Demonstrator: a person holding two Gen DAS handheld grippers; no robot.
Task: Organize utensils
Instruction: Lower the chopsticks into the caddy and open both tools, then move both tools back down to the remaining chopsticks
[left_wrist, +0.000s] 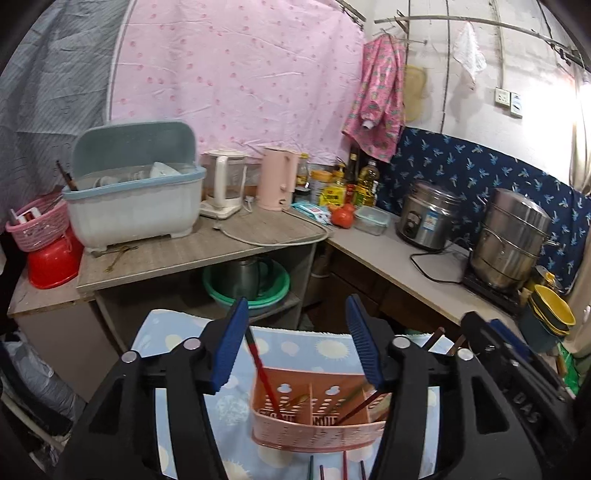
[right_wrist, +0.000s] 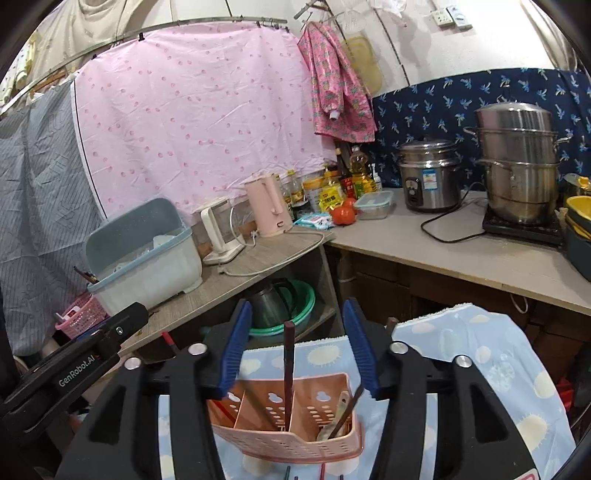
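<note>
A pink perforated utensil holder (left_wrist: 317, 424) with compartments stands on a light blue patterned cloth (left_wrist: 295, 349). It also shows in the right wrist view (right_wrist: 288, 435). In the left wrist view a red chopstick (left_wrist: 260, 365) leans in its left compartment and a dark stick (left_wrist: 356, 408) leans at the right. In the right wrist view dark chopsticks (right_wrist: 288, 369) stand upright in the middle compartment and a dark utensil (right_wrist: 345, 415) leans in the right one. More sticks (left_wrist: 345, 467) lie on the cloth in front. My left gripper (left_wrist: 297, 343) and right gripper (right_wrist: 297, 339) are open and empty above the holder.
A grey-blue dish drainer (left_wrist: 136, 195), white kettle (left_wrist: 225, 184) and pink kettle (left_wrist: 277, 177) stand on the counter behind. A rice cooker (left_wrist: 428, 218) and steel steamer pot (left_wrist: 509, 240) stand at right. A green basin (left_wrist: 251, 284) sits on the shelf below.
</note>
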